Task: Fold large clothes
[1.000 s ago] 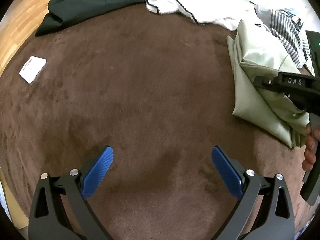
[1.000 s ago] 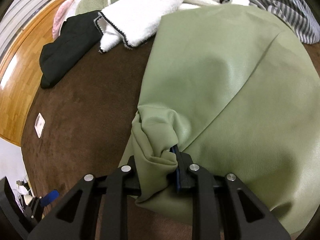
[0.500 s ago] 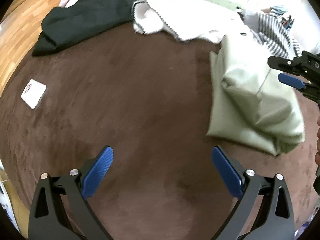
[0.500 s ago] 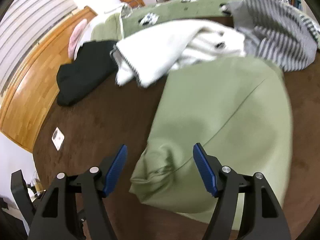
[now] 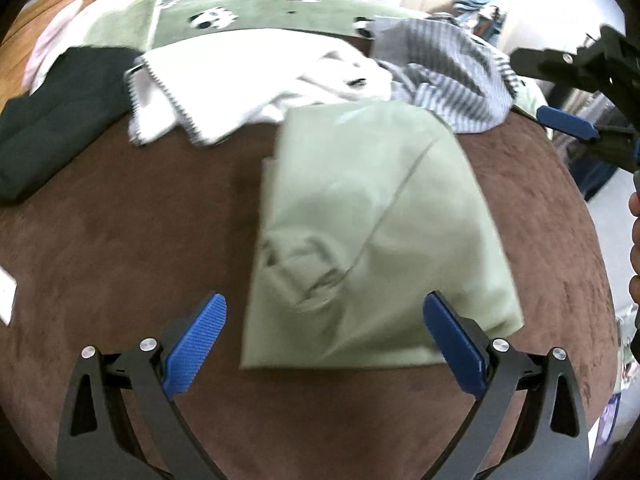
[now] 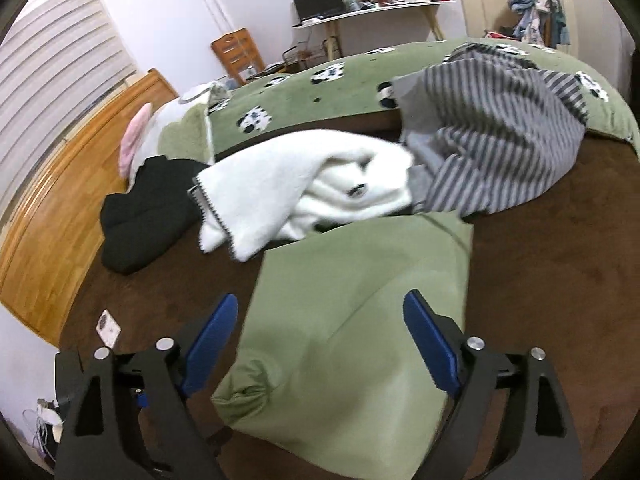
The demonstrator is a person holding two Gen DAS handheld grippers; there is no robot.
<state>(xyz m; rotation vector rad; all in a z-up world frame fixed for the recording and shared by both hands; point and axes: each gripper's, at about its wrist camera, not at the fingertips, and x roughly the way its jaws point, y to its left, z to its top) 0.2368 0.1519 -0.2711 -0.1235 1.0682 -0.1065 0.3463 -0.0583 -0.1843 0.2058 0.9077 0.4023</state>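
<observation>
Folded green garment lying flat on brown blanket, left gripper fingers wide apart, holding nothing, right gripper fingers wide apart (also holding nothing), white fleece and striped shirt just behind.

bare brown blanket left — clothes heap behind

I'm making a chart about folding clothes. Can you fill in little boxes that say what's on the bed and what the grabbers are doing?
surface: brown blanket
folded item: green garment, lying flat on the brown blanket
unfolded pile: white garment, striped garment, black garment, beyond the green one
left gripper: fingers open, holding nothing
right gripper: fingers open, holding nothing
small extra: white card on the blanket
</observation>
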